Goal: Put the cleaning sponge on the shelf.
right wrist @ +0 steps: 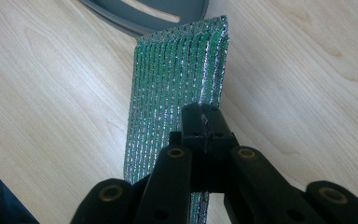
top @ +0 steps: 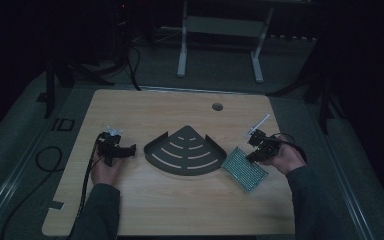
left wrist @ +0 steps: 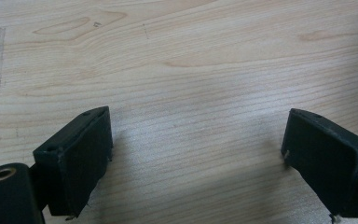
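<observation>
At the wooden table (top: 180,210), I have my right gripper (top: 254,156) clamped on the near right edge of a green glittery scouring pad (top: 244,169), which lies at the right of the table, just right of the dark quarter-round slotted shelf (top: 185,151). In the right gripper view the jaws are pressed together on the pad's edge (right wrist: 177,84), and the pad stretches away toward the shelf's rim (right wrist: 144,14). The pad looks slightly raised at the gripped side, but I cannot tell whether its far edge has left the wood.

My left gripper (top: 125,150) rests at the left of the table, just left of the shelf, its jaws spread wide with nothing between them; in the left gripper view there is bare wood grain (left wrist: 191,70) between the two pads (left wrist: 81,158).

As I judge it, the grasp is made and the carrying is left: the pad is not yet on the shelf, if that is where it goes.

The high view is dim. A thin white stick (top: 258,123) near the right gripper is hard to identify, and the room beyond the table is lost in darkness apart from a pale frame (top: 220,25).
</observation>
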Tool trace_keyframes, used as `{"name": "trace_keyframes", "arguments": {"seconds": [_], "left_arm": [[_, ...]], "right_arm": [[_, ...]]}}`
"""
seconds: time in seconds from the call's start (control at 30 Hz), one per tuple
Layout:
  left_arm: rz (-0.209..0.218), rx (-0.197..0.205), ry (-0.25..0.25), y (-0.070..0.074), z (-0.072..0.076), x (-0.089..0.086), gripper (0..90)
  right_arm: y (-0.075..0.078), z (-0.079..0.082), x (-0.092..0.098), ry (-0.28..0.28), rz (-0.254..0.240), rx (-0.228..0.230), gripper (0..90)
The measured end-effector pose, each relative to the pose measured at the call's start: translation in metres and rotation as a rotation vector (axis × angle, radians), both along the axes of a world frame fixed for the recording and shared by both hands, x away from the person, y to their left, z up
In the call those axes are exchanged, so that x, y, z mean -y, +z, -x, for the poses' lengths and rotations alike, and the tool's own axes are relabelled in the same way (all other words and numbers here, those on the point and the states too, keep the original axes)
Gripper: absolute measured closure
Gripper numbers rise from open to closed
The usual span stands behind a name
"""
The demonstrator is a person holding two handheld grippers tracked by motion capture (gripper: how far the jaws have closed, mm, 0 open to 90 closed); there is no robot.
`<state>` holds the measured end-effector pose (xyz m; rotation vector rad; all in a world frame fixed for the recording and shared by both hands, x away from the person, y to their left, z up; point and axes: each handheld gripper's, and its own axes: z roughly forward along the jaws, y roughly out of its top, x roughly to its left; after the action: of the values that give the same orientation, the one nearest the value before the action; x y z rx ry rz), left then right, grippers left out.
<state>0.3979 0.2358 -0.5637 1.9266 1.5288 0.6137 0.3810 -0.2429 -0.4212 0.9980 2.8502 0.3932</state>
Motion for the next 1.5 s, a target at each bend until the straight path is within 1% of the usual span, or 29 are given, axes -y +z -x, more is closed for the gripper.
{"name": "trace_keyframes", "arguments": {"seconds": [0.37,0.47,0.83,1.1,1.27,1.5], "left_arm": [[0.0,-0.001,0.0,0.0,0.0,0.0,9.2],[0.0,-0.001,0.0,0.0,0.0,0.0,9.3],[0.002,0.0,0.001,0.0,0.0,0.0,9.2],[-0.001,-0.001,0.0,0.0,0.0,0.0,9.2],[-0.001,-0.001,-0.001,0.0,0.0,0.0,9.2],[0.002,0.001,0.001,0.0,0.0,0.0,9.3]], "right_arm": [[0.013,-0.007,-0.001,-0.009,-0.013,0.017,89.8],[0.017,-0.009,-0.003,-0.004,-0.013,0.019,89.8],[0.031,-0.016,-0.014,0.001,-0.012,0.028,89.8],[0.04,-0.02,-0.022,0.007,-0.013,0.043,89.8],[0.043,-0.024,-0.028,0.006,-0.018,0.049,89.8],[0.044,-0.03,-0.032,0.002,-0.024,0.054,89.7]]}}
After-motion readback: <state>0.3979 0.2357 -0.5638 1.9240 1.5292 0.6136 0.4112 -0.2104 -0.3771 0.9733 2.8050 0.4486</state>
